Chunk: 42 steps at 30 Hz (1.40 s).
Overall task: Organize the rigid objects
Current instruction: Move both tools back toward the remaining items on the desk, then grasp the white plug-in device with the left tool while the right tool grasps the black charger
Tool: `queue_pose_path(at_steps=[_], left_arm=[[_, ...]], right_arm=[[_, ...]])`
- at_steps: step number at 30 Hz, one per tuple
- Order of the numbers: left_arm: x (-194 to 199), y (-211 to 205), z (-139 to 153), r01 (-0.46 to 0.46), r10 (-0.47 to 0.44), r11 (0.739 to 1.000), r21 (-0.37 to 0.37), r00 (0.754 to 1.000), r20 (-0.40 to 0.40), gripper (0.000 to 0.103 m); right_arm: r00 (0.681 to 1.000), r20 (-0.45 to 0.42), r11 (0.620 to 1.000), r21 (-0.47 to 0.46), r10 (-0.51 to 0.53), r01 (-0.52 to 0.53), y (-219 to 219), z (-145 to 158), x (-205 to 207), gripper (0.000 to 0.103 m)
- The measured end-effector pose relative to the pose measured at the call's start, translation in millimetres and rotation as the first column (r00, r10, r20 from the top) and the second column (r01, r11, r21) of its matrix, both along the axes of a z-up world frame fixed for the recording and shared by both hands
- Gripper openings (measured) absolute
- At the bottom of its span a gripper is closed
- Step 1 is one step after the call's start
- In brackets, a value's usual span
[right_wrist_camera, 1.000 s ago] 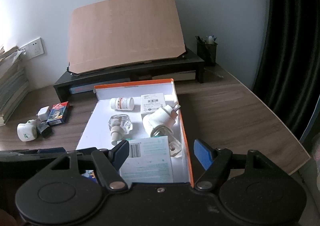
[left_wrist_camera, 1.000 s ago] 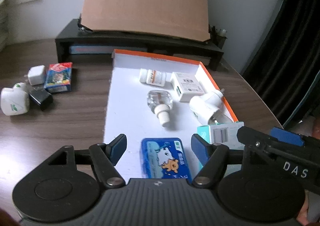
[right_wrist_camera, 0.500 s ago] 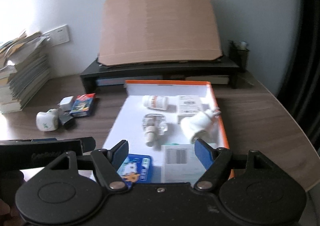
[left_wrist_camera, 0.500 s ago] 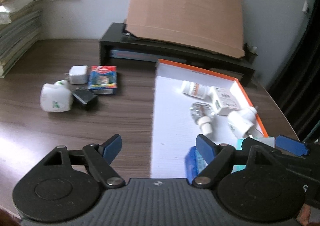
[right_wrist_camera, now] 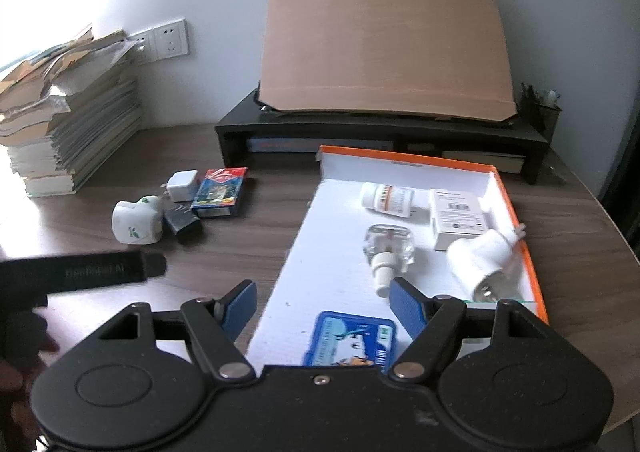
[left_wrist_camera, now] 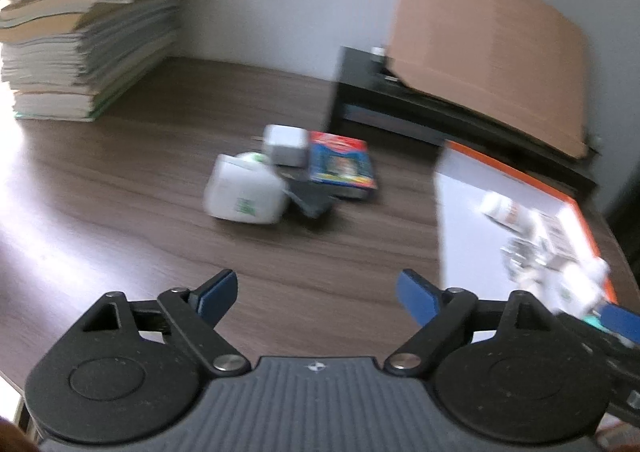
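Note:
On the table lie a white plug-in device (left_wrist_camera: 244, 194) (right_wrist_camera: 136, 221), a white charger cube (left_wrist_camera: 285, 140) (right_wrist_camera: 182, 186), a black adapter (left_wrist_camera: 310, 199) (right_wrist_camera: 183, 220) and a red-blue box (left_wrist_camera: 341, 164) (right_wrist_camera: 220, 191). The orange-rimmed white tray (right_wrist_camera: 332, 272) (left_wrist_camera: 456, 220) holds a pill bottle (right_wrist_camera: 387, 199), a white box (right_wrist_camera: 458, 218), a clear bottle (right_wrist_camera: 387, 250), a white plug (right_wrist_camera: 480, 264) and a blue tin (right_wrist_camera: 352, 338). My left gripper (left_wrist_camera: 316, 294) is open and empty, facing the loose items. My right gripper (right_wrist_camera: 322, 302) is open and empty over the tray's near end.
A stack of books and papers (left_wrist_camera: 76, 36) (right_wrist_camera: 68, 112) stands at the far left. A black monitor riser (right_wrist_camera: 380, 140) under a cardboard sheet (right_wrist_camera: 384, 44) stands behind the tray. A pen holder (right_wrist_camera: 540, 108) is at the back right.
My left gripper has swung left from above the tray toward the loose items on the table. My right gripper has shifted left over the tray's near end. Both stay open.

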State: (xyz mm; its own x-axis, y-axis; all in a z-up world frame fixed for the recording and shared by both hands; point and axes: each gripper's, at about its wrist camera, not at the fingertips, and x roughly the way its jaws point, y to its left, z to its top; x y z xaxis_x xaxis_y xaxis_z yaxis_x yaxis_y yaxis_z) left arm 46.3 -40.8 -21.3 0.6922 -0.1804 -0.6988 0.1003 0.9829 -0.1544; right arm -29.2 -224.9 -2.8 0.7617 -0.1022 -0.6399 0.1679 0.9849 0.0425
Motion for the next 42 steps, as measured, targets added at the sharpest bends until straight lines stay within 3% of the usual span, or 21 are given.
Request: queue_pose_path(at_steps=[6, 16, 19, 21, 22, 25, 32, 42], left_arm=[[40.3, 25.7, -7.3, -0.063, 0.062, 0.997, 0.036, 0.998, 0.019, 0.098], [98.7, 34.7, -29.3, 0.009, -0.008, 0.998, 0.067, 1.0, -0.006, 0.098], [108.3, 41.0, -36.9, 0.033, -0.032, 0.998, 0.06, 0.999, -0.013, 0.094], [110.5, 46.3, -38.9, 0.062, -0.062, 0.997, 0.048, 0.998, -0.011, 0.075], [108.9, 47.5, -38.4, 0.078, -0.078, 0.995, 0.066, 0.997, 0.004, 0.067], [109.8, 58.3, -37.1, 0.12, -0.12, 0.992, 0.037, 0.993, 0.001, 0.067], [104.7, 88.6, -22.6, 0.105, -0.106, 0.994, 0.022, 0.994, 0.022, 0.066], [99.1, 123.6, -9.5, 0.094, -0.093, 0.995, -0.032, 0.995, 0.026, 0.066]], right_arm=[[1.0, -0.022, 1.0, 0.006, -0.019, 0.02, 10.3, -5.0, 11.3, 0.088], [0.994, -0.065, 0.996, 0.011, -0.088, 0.088, 28.5, -14.3, 30.0, 0.088], [0.993, -0.076, 0.995, 0.018, -0.093, 0.094, 34.6, -16.3, 38.5, 0.088], [0.993, -0.083, 0.996, 0.024, -0.085, 0.087, 40.2, -18.0, 46.8, 0.088], [0.993, -0.086, 0.996, 0.03, -0.078, 0.081, 43.1, -18.6, 51.6, 0.088], [0.995, -0.098, 0.998, 0.051, -0.033, 0.038, 53.3, -22.0, 67.8, 0.088], [0.981, -0.13, 0.988, 0.08, 0.144, -0.134, 82.9, -37.4, 127.7, 0.087], [0.95, -0.174, 0.965, 0.076, 0.26, -0.25, 104.1, -64.9, 192.8, 0.076]])
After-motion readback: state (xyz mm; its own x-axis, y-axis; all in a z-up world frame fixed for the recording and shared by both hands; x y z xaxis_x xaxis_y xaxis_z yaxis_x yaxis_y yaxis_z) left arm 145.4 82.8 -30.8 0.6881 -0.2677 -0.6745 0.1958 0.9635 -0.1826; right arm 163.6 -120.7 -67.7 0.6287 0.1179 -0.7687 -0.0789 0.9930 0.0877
